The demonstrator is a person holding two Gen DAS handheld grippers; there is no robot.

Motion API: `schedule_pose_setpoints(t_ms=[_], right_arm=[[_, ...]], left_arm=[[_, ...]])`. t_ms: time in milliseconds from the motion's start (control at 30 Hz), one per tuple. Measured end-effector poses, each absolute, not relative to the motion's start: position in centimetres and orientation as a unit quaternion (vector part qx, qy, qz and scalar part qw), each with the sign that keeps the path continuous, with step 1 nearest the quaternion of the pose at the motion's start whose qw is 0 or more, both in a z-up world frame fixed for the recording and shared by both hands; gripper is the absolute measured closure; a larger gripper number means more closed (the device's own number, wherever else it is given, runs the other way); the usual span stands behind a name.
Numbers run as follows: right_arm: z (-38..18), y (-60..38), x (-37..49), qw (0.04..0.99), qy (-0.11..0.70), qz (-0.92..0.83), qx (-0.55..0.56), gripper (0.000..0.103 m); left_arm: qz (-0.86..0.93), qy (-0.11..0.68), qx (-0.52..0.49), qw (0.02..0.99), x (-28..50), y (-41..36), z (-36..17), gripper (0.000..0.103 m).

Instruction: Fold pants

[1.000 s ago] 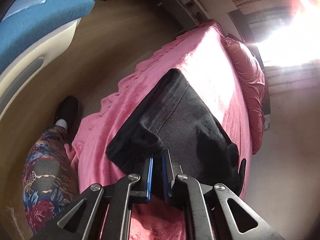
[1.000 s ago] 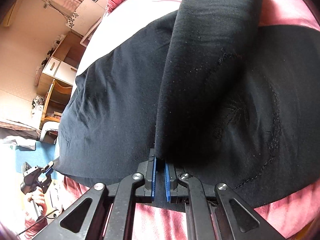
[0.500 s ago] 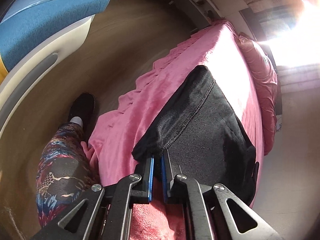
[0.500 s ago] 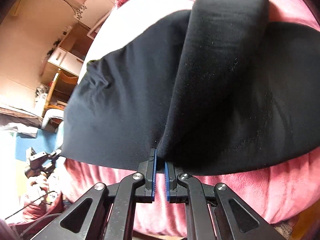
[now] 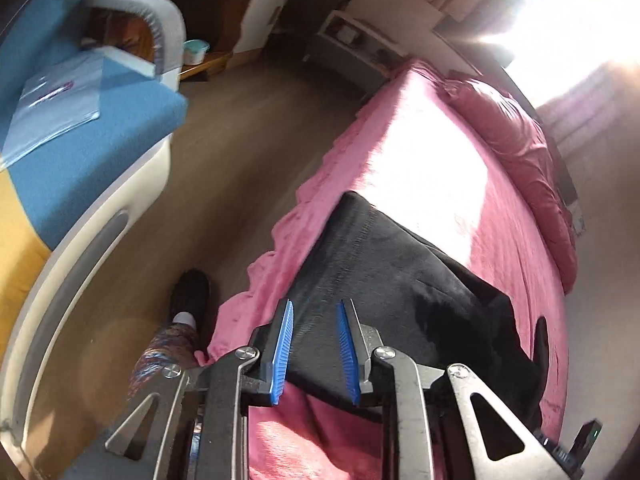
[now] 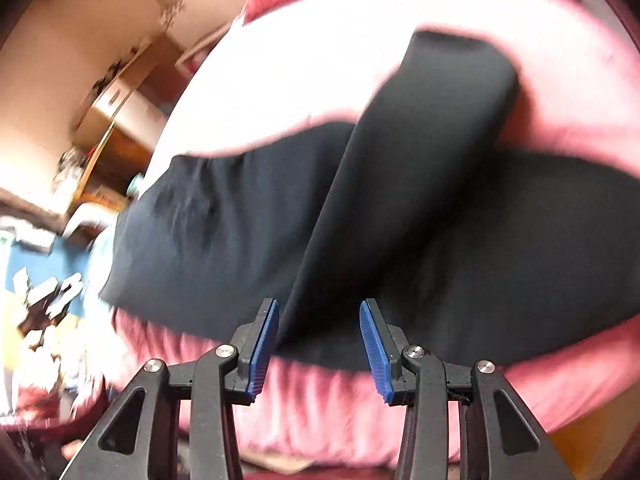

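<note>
Black pants (image 5: 400,280) lie on the pink bed (image 5: 432,152) near its front edge. In the right wrist view the pants (image 6: 248,232) spread wide, with one leg (image 6: 420,160) folded up over the rest toward the far side. My left gripper (image 5: 314,308) is open, its blue pads apart just above the pants' near edge, holding nothing. My right gripper (image 6: 318,308) is open too, with the near hem of the pants lying between and beyond its pads, not pinched.
A pink pillow (image 5: 520,148) lies at the bed's head. A blue and yellow sofa (image 5: 80,152) stands left across a wooden floor (image 5: 240,140). The person's patterned leg and black shoe (image 5: 188,292) stand beside the bed. A wooden cabinet (image 6: 116,116) stands behind the bed.
Both grippers were shut on the pants' edge and have opened and let go. The pants now lie flat on the bed. Both grippers have drawn back a little.
</note>
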State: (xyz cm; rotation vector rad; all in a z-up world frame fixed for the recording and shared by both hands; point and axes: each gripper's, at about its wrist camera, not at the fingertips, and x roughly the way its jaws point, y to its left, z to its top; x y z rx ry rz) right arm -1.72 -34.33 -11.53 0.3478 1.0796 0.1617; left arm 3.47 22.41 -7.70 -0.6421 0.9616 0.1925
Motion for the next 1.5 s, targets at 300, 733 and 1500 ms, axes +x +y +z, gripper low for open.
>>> schedule_pose_setpoints(t_ms=[300,733,1500], right_arm=[[-10.6,-37.9,13.4,0.856,0.493,-0.048,0.149,0.043],[-17.0,-40.1,23.7,0.8,0.581,-0.136,0.059,0.085],[-8.2,-59.9,-8.4,0.834,0.332,-0.161,0.409,0.097]], left_arm=[[-0.114,0.519,-0.188,0.826,8.4,8.3,-9.0,0.08],[-0.173,0.576,-0.132,0.788,10.5,1.6,-11.9,0.079],[-0.252,0.567,-0.037,0.784,10.4,-6.6,-10.5,0.079]])
